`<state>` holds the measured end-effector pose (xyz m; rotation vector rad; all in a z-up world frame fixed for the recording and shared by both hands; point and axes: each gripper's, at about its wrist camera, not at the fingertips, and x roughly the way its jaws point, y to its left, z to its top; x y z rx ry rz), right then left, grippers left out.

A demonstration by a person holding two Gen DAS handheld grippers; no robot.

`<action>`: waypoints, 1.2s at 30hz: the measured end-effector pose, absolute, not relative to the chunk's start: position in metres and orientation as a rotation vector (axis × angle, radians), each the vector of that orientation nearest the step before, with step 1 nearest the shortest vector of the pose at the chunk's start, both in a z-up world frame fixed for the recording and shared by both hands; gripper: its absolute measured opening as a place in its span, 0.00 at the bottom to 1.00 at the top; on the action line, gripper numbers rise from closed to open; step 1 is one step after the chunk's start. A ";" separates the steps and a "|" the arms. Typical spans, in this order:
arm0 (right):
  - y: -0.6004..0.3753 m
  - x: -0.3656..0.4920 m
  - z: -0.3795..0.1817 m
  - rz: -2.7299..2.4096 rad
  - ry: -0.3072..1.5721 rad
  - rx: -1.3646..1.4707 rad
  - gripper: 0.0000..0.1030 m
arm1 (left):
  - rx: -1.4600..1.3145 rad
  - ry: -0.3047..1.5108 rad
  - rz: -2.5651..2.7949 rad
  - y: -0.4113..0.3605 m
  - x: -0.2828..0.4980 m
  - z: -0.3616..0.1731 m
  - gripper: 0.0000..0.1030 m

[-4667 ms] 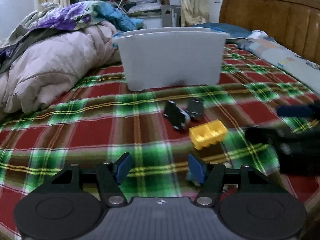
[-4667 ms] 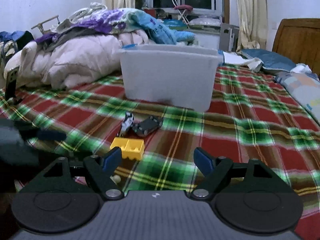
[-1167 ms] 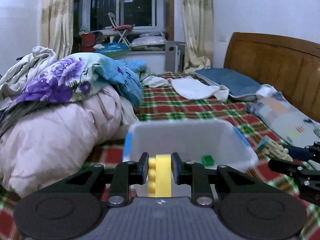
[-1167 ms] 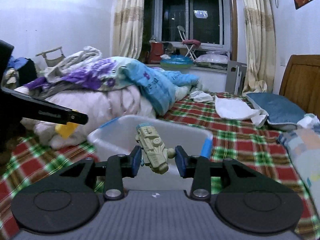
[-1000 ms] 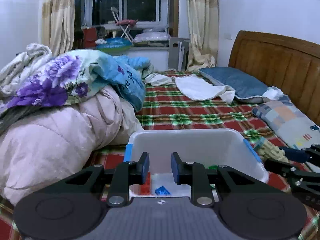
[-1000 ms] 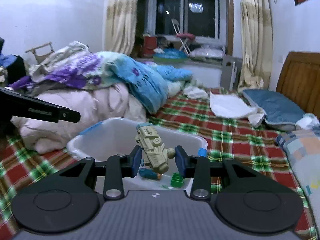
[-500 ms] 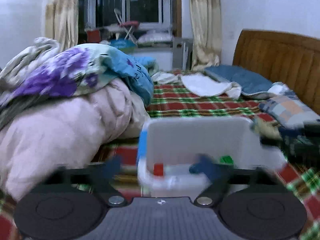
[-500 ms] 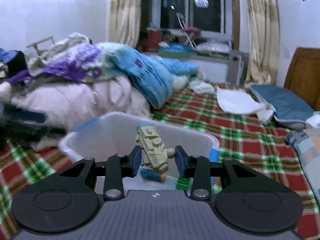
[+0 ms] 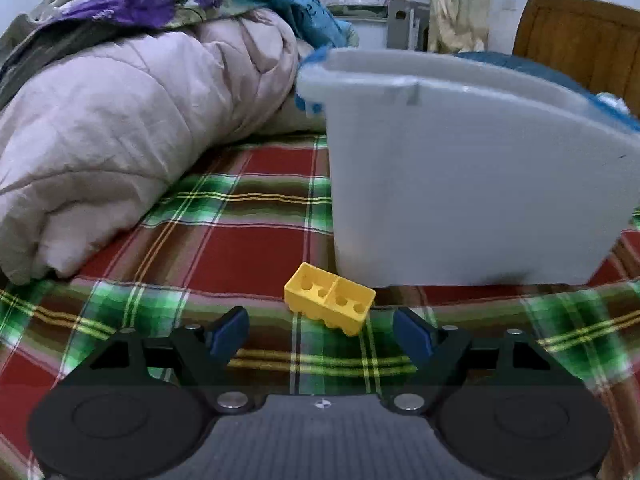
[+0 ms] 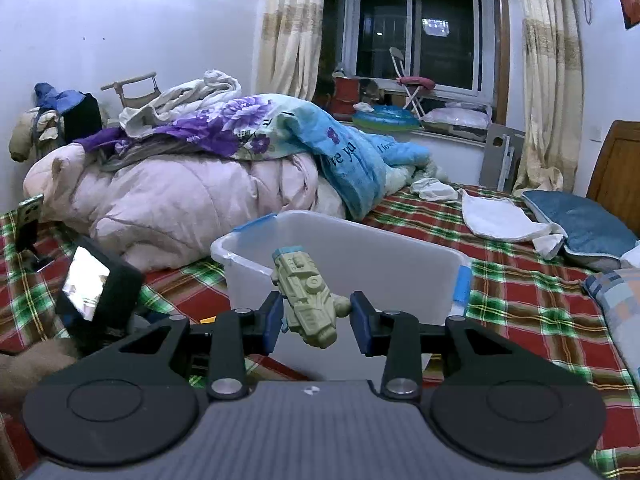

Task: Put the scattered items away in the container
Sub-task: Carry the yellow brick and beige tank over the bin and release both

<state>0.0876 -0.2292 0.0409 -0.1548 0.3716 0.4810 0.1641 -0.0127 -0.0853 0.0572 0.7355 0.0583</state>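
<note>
The jaws of the left gripper point(image 9: 321, 330) are spread wide and empty, low over the plaid bedspread point(image 9: 248, 240), with a yellow brick point(image 9: 330, 304) lying just ahead of them and between their tips, hollow side up. The white container point(image 9: 460, 184) stands just beyond the brick. The jaws of the right gripper point(image 10: 316, 320) are clenched on a pale green toy tank point(image 10: 306, 296), held tilted in front of the container's point(image 10: 360, 256) near wall.

From where I stand, the tank looks the shakier of the two: it is pinched askew, and if let go short of the rim it would likely hit the wall and drop onto the bed. The brick sits skewed to the left jaws, so closing on it could catch a corner and flick it aside.

A second ago the left jaws were up over the open container; now they are down at bed level with the brick before them. The right grip on the tank is unchanged
</note>
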 end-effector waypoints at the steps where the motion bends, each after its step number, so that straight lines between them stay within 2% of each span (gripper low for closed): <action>1: -0.230 0.088 0.041 0.483 0.371 -0.147 0.40 | 0.072 0.743 0.073 -0.014 0.169 -0.089 0.81; 5: -0.231 0.090 0.039 0.492 0.367 -0.127 0.40 | 0.074 0.785 0.091 -0.013 0.187 -0.100 0.86; 7: -0.231 0.091 0.036 0.497 0.368 -0.122 0.40 | 0.076 0.783 0.081 -0.013 0.192 -0.100 0.83; 8: -0.232 0.090 0.035 0.499 0.370 -0.120 0.40 | 0.072 0.778 0.064 -0.013 0.193 -0.098 0.78; 9: -0.232 0.090 0.034 0.500 0.371 -0.121 0.40 | 0.067 0.774 0.039 -0.013 0.193 -0.096 0.62; 10: -0.232 0.090 0.034 0.500 0.371 -0.121 0.40 | 0.069 0.774 0.012 -0.014 0.193 -0.095 0.55; 21: -0.235 0.083 0.037 0.494 0.360 -0.122 0.40 | 0.044 0.719 -0.042 -0.006 0.156 -0.072 0.55; 29: -0.240 0.100 0.045 0.457 0.362 -0.128 0.40 | 0.034 0.565 -0.100 0.003 0.130 0.013 0.55; 36: -0.236 0.150 0.047 0.401 0.411 -0.135 0.40 | 0.015 0.540 -0.155 -0.017 0.168 0.071 0.55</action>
